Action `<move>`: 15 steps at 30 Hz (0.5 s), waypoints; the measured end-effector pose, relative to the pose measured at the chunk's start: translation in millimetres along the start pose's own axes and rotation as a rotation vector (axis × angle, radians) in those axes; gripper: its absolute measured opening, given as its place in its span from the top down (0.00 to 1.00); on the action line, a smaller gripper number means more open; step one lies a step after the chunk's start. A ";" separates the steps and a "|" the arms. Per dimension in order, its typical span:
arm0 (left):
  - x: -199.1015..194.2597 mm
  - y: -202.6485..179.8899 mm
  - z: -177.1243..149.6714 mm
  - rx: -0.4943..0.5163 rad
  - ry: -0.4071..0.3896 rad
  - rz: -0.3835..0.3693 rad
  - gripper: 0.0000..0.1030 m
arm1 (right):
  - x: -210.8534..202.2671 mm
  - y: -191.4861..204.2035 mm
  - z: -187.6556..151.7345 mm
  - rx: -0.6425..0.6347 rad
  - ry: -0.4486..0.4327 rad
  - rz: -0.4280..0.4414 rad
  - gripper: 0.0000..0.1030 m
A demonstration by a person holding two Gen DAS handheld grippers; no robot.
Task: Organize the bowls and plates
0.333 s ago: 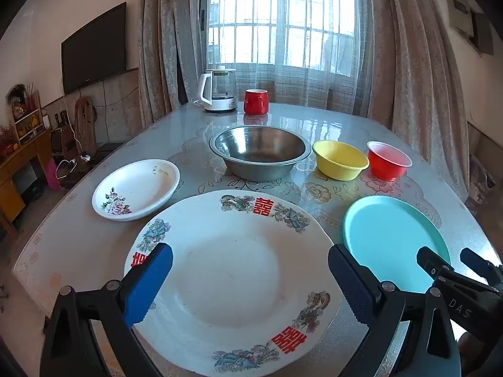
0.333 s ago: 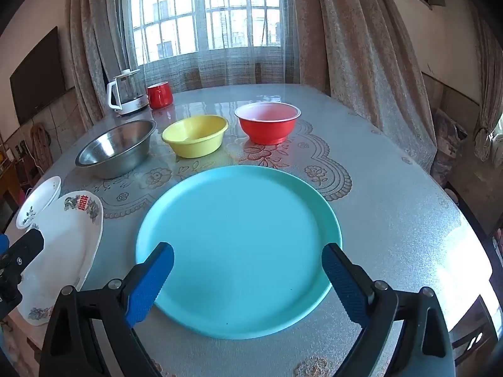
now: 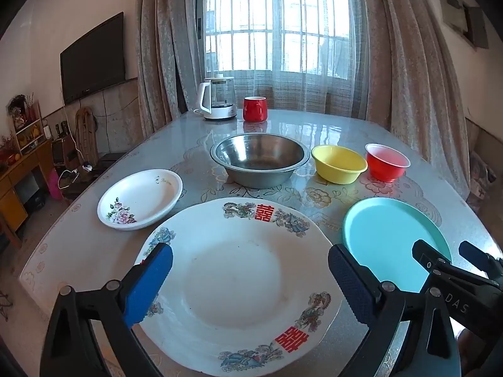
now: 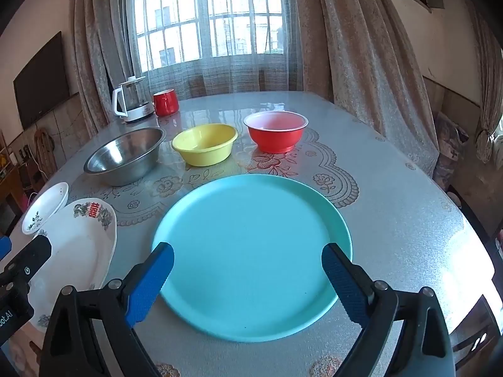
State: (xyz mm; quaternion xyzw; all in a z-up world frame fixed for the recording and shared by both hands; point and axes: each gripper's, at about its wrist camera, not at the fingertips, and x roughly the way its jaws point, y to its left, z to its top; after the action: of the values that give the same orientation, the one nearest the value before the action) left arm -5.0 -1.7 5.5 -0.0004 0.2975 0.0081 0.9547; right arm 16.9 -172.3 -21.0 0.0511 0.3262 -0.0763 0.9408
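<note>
The large white plate [image 3: 239, 286] is showing a red double-happiness sign (囍) on its rim at 12 o'clock and again at about 5 o'clock. The right gripper [image 3: 452, 260] is bearing the white letters "DAS" on its black body. The left gripper [image 4: 22, 260] is bearing the partial white lettering "oot.AI" on its body. The small plate [image 3: 140, 199] is carrying faint script, too small to read.

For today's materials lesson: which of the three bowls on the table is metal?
The steel bowl, the largest and shiny grey; the yellow bowl and red bowl beside it look plastic.
</note>
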 end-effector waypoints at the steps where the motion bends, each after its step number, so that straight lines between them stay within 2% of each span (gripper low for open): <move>1: -0.1 0.1 0.4 0.001 -0.001 -0.001 0.03 | -0.6 -0.2 1.7 0.004 -0.004 0.001 0.06; 7: 0.1 -0.7 3.0 0.009 -0.008 -0.007 0.03 | 0.2 3.1 16.3 0.005 -0.011 0.018 0.06; 8: 0.1 -1.3 3.4 0.012 -0.010 -0.008 0.03 | -0.6 5.2 8.4 0.004 -0.021 0.023 0.06; 15: -2.0 5.0 6.7 0.011 -0.022 -0.008 0.03 | -0.1 14.4 12.3 -0.013 -0.043 0.046 0.06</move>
State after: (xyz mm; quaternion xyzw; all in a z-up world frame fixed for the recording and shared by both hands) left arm -3.0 3.3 12.1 0.0038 0.2868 0.0028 0.9580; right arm 26.9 -159.9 -10.6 0.0508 0.3053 -0.0537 0.9494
